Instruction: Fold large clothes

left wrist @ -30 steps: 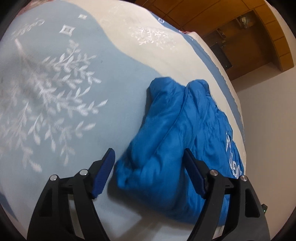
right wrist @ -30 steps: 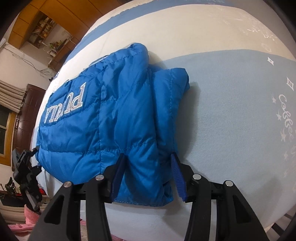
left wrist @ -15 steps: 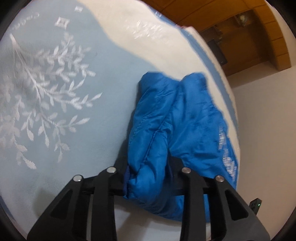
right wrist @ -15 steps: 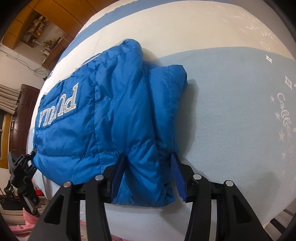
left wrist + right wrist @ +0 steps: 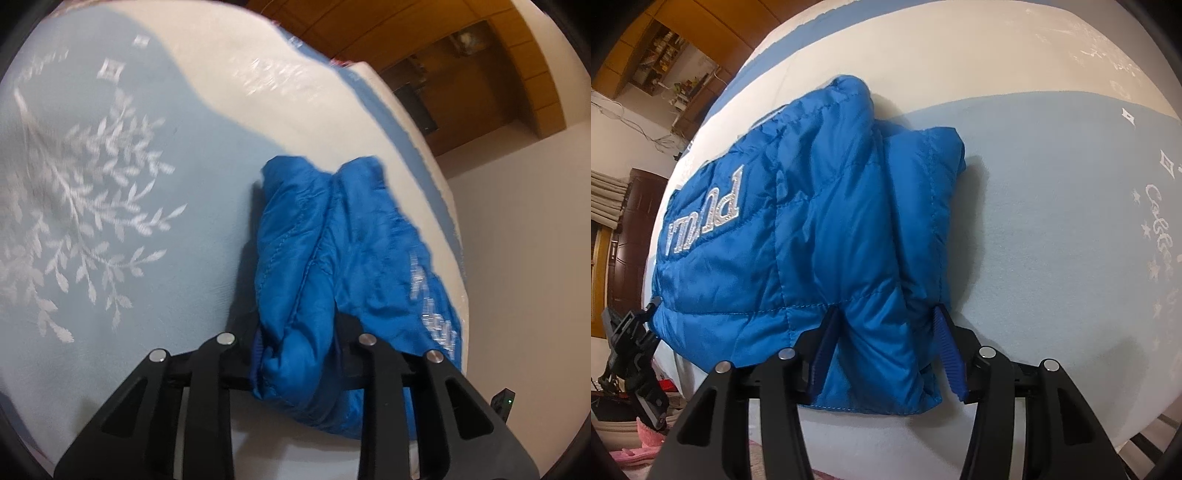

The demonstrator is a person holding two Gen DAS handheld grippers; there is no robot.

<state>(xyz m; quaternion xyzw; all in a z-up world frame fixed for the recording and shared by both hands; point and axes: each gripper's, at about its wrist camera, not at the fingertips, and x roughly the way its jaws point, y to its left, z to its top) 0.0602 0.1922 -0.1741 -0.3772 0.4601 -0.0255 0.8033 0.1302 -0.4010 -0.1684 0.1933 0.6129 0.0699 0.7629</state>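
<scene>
A folded blue quilted jacket point(image 5: 332, 258) with silver lettering lies on a bed; it also shows in the right wrist view point(image 5: 798, 229). My left gripper point(image 5: 295, 347) is shut on the near corner of the jacket, its pads hidden in the fabric. My right gripper point(image 5: 886, 343) is shut on the thick folded edge of the jacket, with the padding bulging between its blue fingers point(image 5: 945, 350). The other gripper point(image 5: 631, 343) shows at the jacket's far left corner in the right wrist view.
The bed cover point(image 5: 110, 184) is pale blue and cream with a white leaf pattern; it also shows in the right wrist view point(image 5: 1052, 221). The bed edge point(image 5: 458, 258) runs just right of the jacket. Wooden cabinets point(image 5: 480, 55) stand beyond. Pink cloth point(image 5: 635, 443) lies below the bed.
My left gripper closed on the jacket's corner and lifted it slightly. My right gripper stayed shut on the jacket's edge and barely moved.
</scene>
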